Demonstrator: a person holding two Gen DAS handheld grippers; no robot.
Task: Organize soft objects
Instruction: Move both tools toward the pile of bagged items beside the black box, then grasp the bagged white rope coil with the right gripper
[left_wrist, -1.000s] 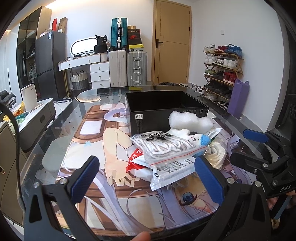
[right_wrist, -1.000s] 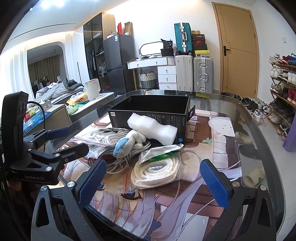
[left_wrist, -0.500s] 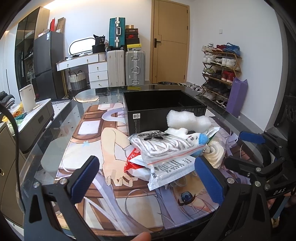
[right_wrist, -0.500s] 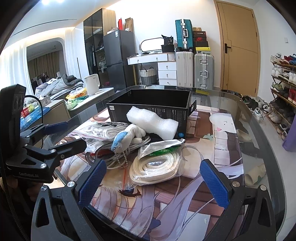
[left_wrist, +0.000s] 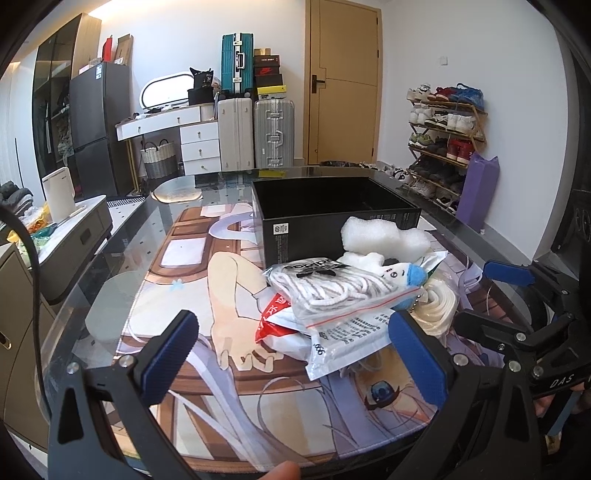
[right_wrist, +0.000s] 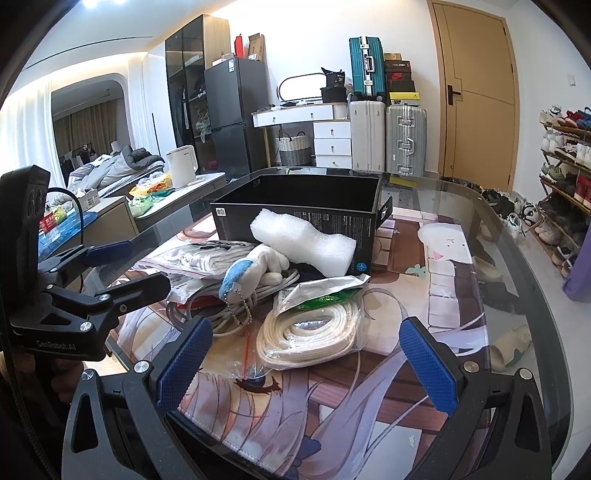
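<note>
A pile of soft things lies on the printed mat in front of an open black box (left_wrist: 332, 218) (right_wrist: 299, 210). A white foam piece (left_wrist: 384, 236) (right_wrist: 303, 245) leans on the box. A bag of white laces (left_wrist: 332, 288) (right_wrist: 199, 258) tops the pile, beside a small white and blue plush (left_wrist: 402, 275) (right_wrist: 255, 267). A bagged coil of cream rope (right_wrist: 314, 325) (left_wrist: 439, 310) lies nearest the right gripper. My left gripper (left_wrist: 295, 354) is open and empty, just short of the pile. My right gripper (right_wrist: 306, 362) is open and empty, before the rope bag.
The printed mat (left_wrist: 192, 295) (right_wrist: 443, 280) covers a round glass table (left_wrist: 122, 240) (right_wrist: 517, 236). A grey side cabinet with a white kettle (left_wrist: 59, 199) stands left of the table. A shoe rack (left_wrist: 443, 136) and purple bag stand at the right wall.
Both grippers have moved slightly closer to the pile and lower. Nothing on the table has moved.
</note>
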